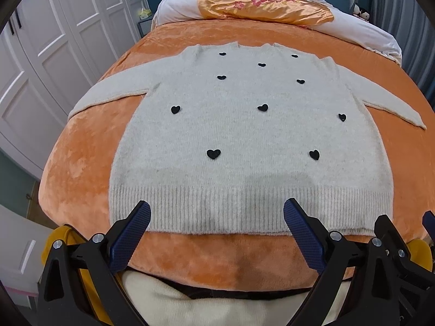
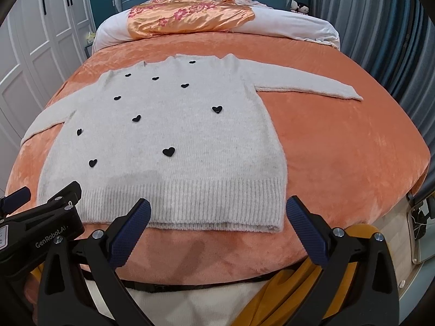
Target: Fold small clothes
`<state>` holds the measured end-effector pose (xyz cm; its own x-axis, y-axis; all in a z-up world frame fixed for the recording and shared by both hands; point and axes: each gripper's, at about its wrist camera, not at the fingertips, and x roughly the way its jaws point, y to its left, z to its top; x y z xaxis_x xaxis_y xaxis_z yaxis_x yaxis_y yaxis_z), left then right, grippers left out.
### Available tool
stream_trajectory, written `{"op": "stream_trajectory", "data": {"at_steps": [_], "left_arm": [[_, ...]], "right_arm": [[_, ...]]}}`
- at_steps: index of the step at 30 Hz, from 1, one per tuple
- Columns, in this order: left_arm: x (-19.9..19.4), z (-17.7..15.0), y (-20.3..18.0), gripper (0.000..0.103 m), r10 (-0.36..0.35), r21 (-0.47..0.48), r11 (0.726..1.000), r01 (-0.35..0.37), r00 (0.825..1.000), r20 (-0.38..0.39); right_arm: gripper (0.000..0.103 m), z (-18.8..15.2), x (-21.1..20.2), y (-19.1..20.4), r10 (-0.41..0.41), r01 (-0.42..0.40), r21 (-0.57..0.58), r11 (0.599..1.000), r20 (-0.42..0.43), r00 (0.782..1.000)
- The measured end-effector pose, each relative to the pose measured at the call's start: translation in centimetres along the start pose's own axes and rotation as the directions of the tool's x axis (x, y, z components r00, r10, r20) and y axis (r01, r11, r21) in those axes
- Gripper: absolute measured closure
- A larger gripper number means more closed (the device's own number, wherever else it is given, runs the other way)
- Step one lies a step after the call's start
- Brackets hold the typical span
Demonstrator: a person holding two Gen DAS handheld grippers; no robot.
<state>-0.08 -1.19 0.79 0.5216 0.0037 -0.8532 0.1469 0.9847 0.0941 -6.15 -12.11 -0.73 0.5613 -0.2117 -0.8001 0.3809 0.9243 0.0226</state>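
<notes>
1. The sweater [image 1: 244,135] lies face up and flat on the bed [image 1: 81,168], both sleeves spread out to the sides, its neck towards the pillows and its ribbed hem [image 1: 244,203] towards the foot; black hearts dot its front
2. No fold shows anywhere in it, so I judge the task is at its start: sleeves, sides and the hem-to-neck fold are all left to do
3. The left tool [image 1: 217,233] hangs just off the hem near its middle, its two fingers wide apart and holding nothing
4. The right tool [image 2: 217,233] hangs just off the hem's right corner [image 2: 274,225], fingers likewise wide apart and empty; the left tool's body shows at its left side
5. The hem edge is straight and lies near the foot edge of the bed, so there is little room on that side of the sweater
6. Right of the sweater the orange cover is bare and broad, beyond the right sleeve [image 2: 312,88] too
7. The left sleeve [image 1: 108,95] reaches close to the bed's left edge, so room there looks tight
8. Beyond the neck lie a white duvet [image 1: 361,27] and a floral orange cloth [image 1: 261,5], apart from the sweater
</notes>
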Motion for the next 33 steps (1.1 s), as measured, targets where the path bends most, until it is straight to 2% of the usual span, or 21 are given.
{"op": "stream_trajectory", "data": {"at_steps": [33], "left_arm": [[0.24, -0.15, 0.27, 0.009, 0.009, -0.006, 1.000, -0.009, 1.000, -0.008]], "right_arm": [[0.006, -0.01, 0.21, 0.35, 0.000, 0.000, -0.005, 1.000, -0.009, 1.000]]}}
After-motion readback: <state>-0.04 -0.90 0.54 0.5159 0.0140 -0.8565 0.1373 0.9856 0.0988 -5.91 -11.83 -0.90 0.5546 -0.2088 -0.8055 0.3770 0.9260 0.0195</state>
